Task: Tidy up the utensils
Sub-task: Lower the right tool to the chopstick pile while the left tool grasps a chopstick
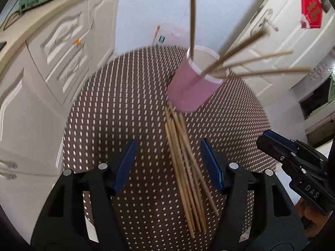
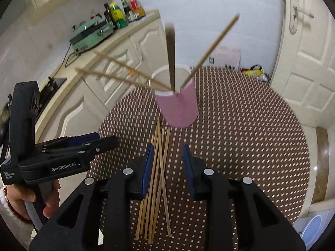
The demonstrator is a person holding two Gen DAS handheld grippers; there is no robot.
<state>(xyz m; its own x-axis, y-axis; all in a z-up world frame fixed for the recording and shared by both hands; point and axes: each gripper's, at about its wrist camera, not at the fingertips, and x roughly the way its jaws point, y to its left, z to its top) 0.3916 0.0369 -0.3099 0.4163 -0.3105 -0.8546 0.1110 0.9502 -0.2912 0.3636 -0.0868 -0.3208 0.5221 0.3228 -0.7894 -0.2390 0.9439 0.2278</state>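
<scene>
A pink cup (image 1: 192, 90) (image 2: 178, 108) stands on the round dotted table (image 1: 125, 104) (image 2: 240, 136) with several chopsticks leaning out of it. A loose bundle of chopsticks (image 1: 186, 167) (image 2: 159, 167) lies flat on the cloth in front of the cup. My left gripper (image 1: 168, 142) (image 2: 104, 140) hovers open over the bundle, its blue pads well clear on either side. My right gripper (image 2: 167, 147) (image 1: 266, 138) is open by a narrower gap above the same bundle, with the sticks showing between its pads and nothing gripped.
White cabinets (image 1: 62, 41) run along the left, with a green appliance (image 2: 90, 35) and bottles (image 2: 125, 8) on the counter. A white door (image 2: 303, 73) stands at the right. A hand (image 2: 23, 198) holds the left gripper's handle.
</scene>
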